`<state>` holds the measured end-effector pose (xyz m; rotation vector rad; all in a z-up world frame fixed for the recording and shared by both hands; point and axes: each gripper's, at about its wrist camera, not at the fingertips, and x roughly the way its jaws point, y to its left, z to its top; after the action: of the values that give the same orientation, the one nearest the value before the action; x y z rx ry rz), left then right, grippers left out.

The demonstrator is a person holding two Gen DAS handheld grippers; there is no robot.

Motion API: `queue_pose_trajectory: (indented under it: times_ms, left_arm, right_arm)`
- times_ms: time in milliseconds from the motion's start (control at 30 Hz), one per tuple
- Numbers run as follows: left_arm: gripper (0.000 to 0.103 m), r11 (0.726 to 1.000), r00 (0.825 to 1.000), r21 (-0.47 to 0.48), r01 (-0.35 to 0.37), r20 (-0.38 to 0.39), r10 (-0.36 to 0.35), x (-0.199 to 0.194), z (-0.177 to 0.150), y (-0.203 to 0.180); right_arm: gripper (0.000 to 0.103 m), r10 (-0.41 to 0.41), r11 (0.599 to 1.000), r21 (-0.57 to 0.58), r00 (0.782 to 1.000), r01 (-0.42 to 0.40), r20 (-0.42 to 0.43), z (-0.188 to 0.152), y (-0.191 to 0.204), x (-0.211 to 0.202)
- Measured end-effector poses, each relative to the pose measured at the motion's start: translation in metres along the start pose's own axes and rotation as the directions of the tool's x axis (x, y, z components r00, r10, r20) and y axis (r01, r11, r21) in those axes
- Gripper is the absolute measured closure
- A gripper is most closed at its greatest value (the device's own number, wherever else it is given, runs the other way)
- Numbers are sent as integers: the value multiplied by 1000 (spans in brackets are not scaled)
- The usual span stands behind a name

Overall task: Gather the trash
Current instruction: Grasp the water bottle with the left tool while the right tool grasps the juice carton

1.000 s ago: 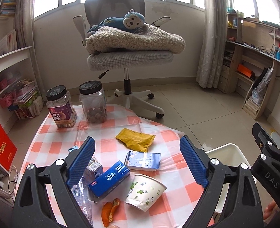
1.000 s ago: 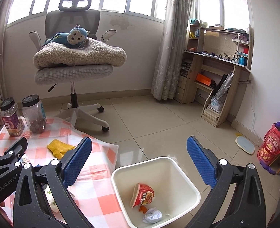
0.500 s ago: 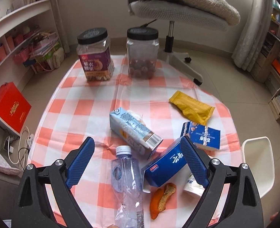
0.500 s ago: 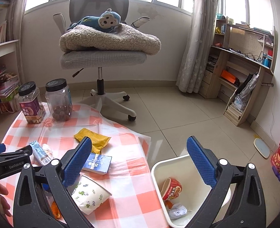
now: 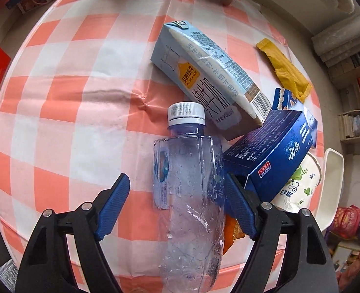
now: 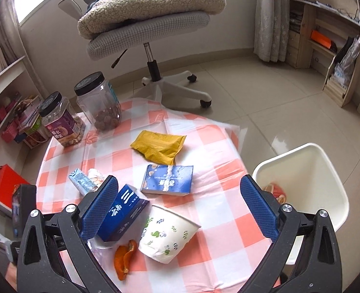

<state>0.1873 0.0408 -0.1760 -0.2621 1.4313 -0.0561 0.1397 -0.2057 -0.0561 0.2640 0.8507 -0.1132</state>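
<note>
Fingers of the left gripper (image 5: 177, 205) are closing around the plastic bottle (image 5: 188, 195), not yet pressing on it.

Both blue fingers are flanking the bottle's body, the right one almost touching, the left one with a gap showing. The bottle is lying flat on the bench (image 5: 57, 97), its long axis running straight away from the fingers, its white cap pointing at the milk carton (image 5: 209, 73). A blue box (image 5: 272, 156) is crowding the right finger. Off to the side, the right gripper (image 6: 180, 207) is hovering wide and empty over the paper cup (image 6: 167, 236), nearer the white bin (image 6: 309, 183).
</note>
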Motion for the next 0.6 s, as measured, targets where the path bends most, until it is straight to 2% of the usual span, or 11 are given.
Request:
queue_pose_trajectory:
  times_ms: [33,133,267,367,433,500,600]
  left_arm:
    - [27,1000,1000,6,6,-12,-5,4,-1,-1]
    - [44,998,996,27,63,-57,-61,13,-3,-2]
    - [45,996,997,54,73,1,-74,-8,-7,4]
    - [45,993,992,46,106,60,-109,-40,-11,11]
    - [45,994,988,25,107,108,-109,-62,-11,22]
    - [45,997,980,1,79,183,-78,-86,-13,36]
    - [45,997,955,-49,52,294,-35,-117,-11,59]
  right_arm:
    - [7,27,999,21,999,-27,-34,-2,1,6]
    - [7,94,993,78,987,-84,-130,-10,8,25]
    - [7,146,987,86,972,-132,-186,-15,28,42]
    - [7,111,992,-42,984,-118,-143,-11,57,46]
    - [7,100,981,-156,988,-118,-120,-9,80,50]
    - [7,102,961,-246,988,-129,-120,-9,98,59]
    - [7,112,920,-357,982,-160,-150,-15,122,76]
